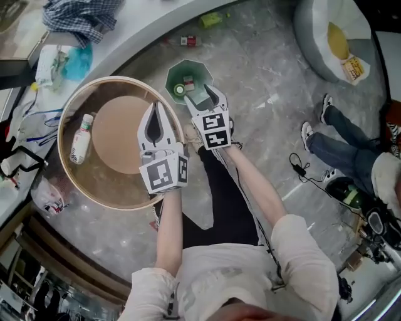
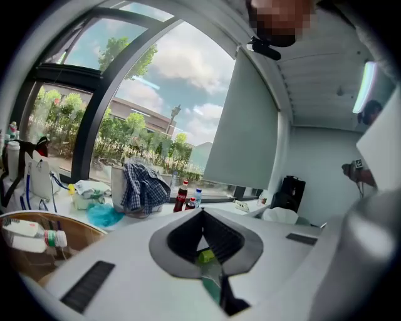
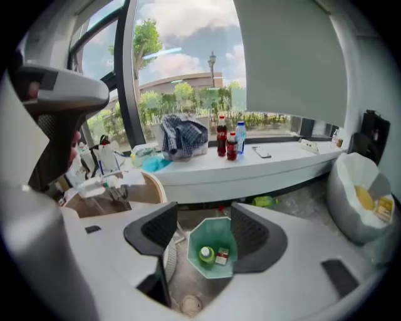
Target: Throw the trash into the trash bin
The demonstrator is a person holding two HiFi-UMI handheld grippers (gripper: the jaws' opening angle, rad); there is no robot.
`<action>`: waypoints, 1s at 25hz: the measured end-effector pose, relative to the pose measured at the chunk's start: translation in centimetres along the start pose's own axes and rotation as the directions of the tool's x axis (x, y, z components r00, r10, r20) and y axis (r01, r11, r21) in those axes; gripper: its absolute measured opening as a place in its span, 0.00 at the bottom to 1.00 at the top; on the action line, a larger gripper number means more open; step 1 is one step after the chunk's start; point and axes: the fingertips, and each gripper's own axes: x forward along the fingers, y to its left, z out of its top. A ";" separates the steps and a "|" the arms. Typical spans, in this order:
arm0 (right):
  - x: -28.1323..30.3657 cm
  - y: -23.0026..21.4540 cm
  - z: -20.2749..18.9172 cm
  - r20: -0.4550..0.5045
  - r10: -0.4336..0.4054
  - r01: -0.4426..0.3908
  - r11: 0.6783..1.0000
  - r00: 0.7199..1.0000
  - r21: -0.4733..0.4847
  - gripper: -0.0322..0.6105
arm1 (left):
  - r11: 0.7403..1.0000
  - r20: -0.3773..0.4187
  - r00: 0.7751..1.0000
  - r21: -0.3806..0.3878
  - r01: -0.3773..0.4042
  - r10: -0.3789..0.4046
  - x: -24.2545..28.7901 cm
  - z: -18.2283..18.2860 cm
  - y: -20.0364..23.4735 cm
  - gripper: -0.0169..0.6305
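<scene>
Trash bin [image 1: 188, 68] stands on the grey floor just off the round worktop's [image 1: 116, 125] rim — a capped bottle [image 1: 180, 89] and a small carton [image 1: 188, 81] lie inside.
Right tongs [image 1: 202, 97] hang above the bin's near edge, spread wide and empty, with the bin's mouth showing between them. Left tongs [image 1: 156, 108] are pinched together, empty, over the round worktop's right side. A white bottle [image 1: 81, 138] lies on its side near that worktop's left rim, well apart from both tongs. Beyond the bin, a green bottle [image 1: 213, 19] and a red-labelled piece [image 1: 187, 41] lie on the floor by the curved white worktop's [image 1: 141, 25] edge — bare floor runs right toward a seated person's shoes [image 1: 307, 135].
</scene>
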 end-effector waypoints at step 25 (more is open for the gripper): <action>-27.6 43.3 28.1 0.270 0.620 -0.451 0.748 0.737 -0.487 0.07 | 0.930 0.467 0.820 -0.014 -0.368 0.332 -34.1 32.8 17.5 0.04</action>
